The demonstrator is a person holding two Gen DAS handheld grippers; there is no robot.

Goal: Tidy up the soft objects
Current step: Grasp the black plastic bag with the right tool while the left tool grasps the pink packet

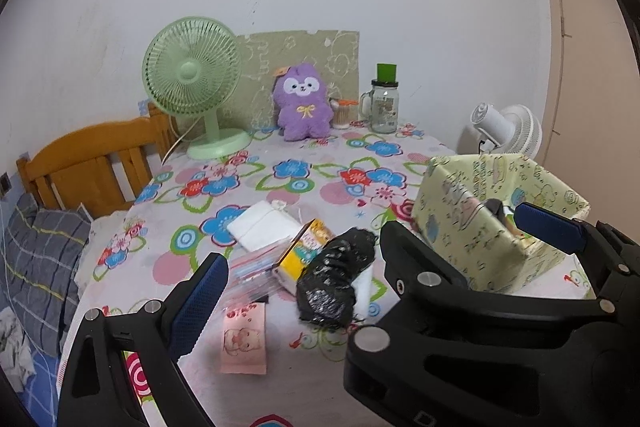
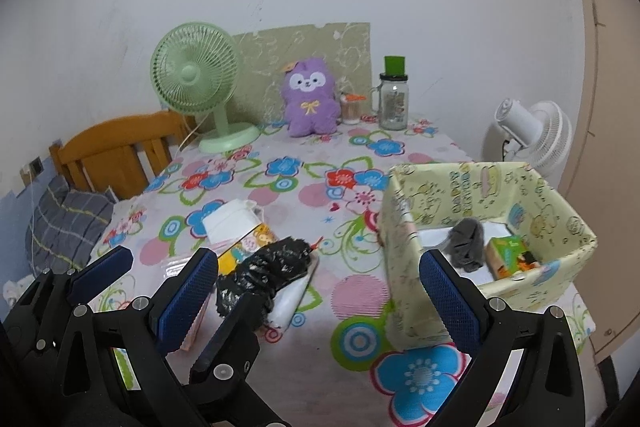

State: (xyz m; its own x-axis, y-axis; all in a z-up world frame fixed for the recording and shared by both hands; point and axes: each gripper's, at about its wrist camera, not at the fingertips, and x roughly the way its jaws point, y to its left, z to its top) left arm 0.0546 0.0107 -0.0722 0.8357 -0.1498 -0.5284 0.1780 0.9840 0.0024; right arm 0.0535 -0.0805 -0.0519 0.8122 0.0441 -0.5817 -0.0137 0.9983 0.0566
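Black bundle (image 2: 264,273) lies on the table (image 2: 352,291), long axis running near-left to far-right, left of the box (image 2: 404,259); both grippers, left (image 1: 304,303) and right (image 2: 320,295), gape empty

A yellow patterned box (image 2: 404,267) stands open on the right of the tabletop (image 2: 360,311). Inside lie a grey soft piece (image 2: 466,243), a green packet (image 2: 506,253) and something white beneath them. Left of the box is a loose pile: a crumpled black bundle (image 1: 334,279) on a white pad (image 2: 292,301), touching a yellow packet (image 1: 306,253), a white folded cloth (image 1: 260,231) farther back, a clear pouch (image 1: 252,269), and a pink card (image 1: 244,339) nearest.
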